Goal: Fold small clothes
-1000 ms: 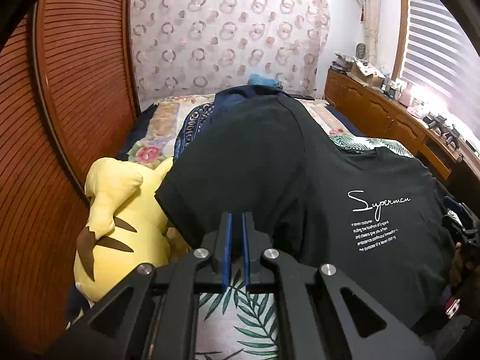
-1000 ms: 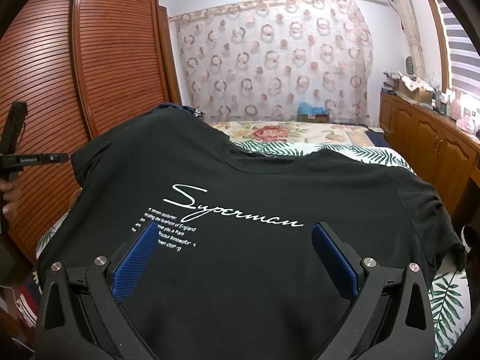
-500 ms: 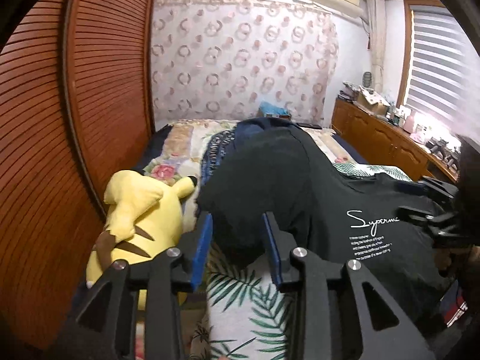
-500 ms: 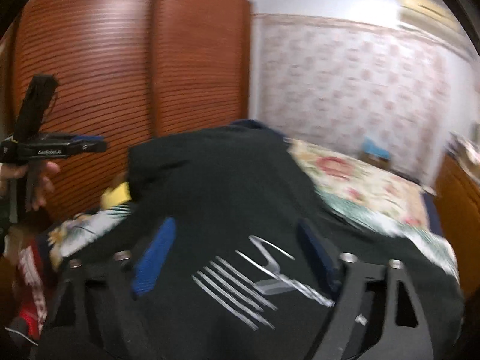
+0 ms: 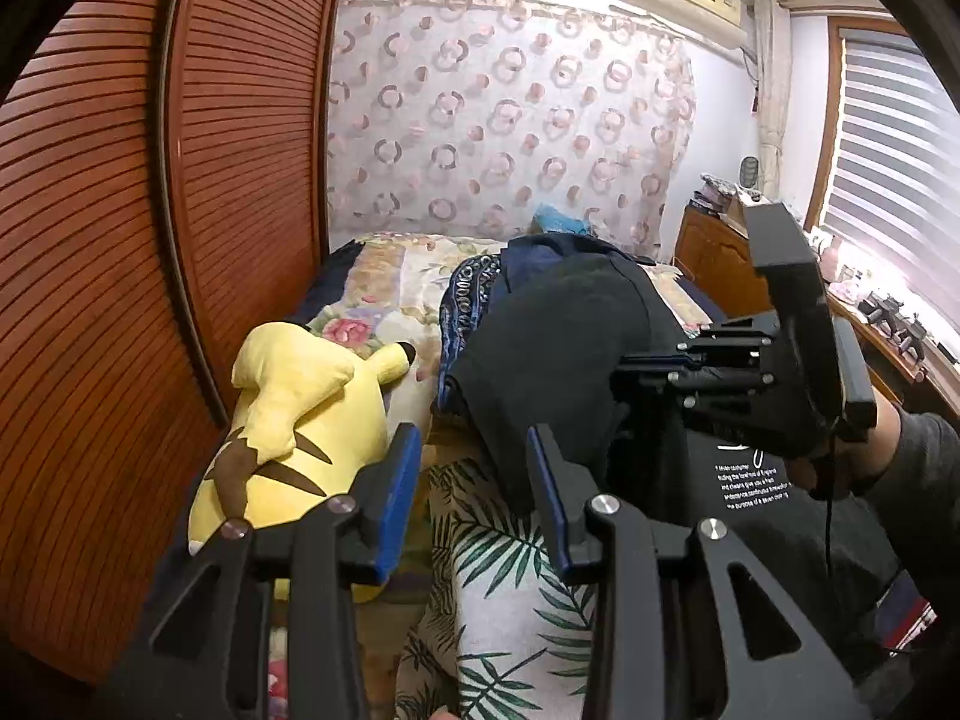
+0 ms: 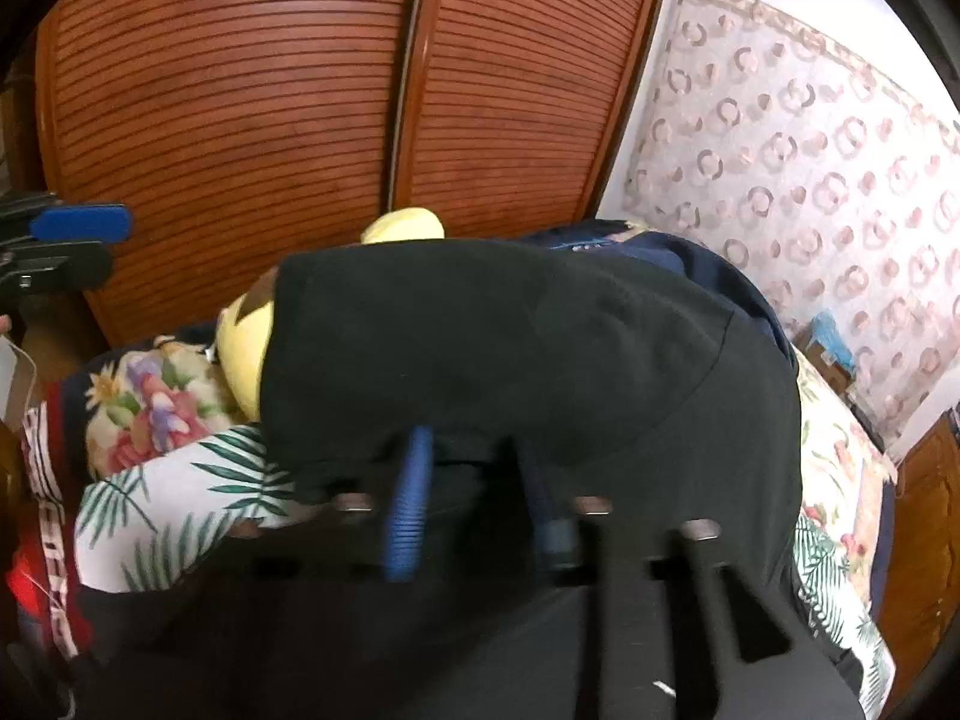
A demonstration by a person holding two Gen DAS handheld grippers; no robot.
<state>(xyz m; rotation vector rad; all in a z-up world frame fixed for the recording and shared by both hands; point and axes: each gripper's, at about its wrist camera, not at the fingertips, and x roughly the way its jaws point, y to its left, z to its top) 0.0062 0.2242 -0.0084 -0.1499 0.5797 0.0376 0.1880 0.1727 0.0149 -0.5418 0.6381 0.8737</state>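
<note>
Right gripper (image 6: 474, 480) is closing on the near sleeve edge of the black T-shirt (image 6: 540, 348), spread over the leaf-print bedding (image 5: 510, 618). Left gripper (image 5: 474, 480), partly open, holds nothing. Pinch hem squarely, then fold inward smoothly.

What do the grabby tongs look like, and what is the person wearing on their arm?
Both tongs are black, built from flat bars joined with shiny silver bolts. The left tongs have bright blue ribbed pads on the inside of their fingers, and so do the right tongs. A thin black cable hangs by the right one. The person's arm is in a dark grey sleeve.
</note>
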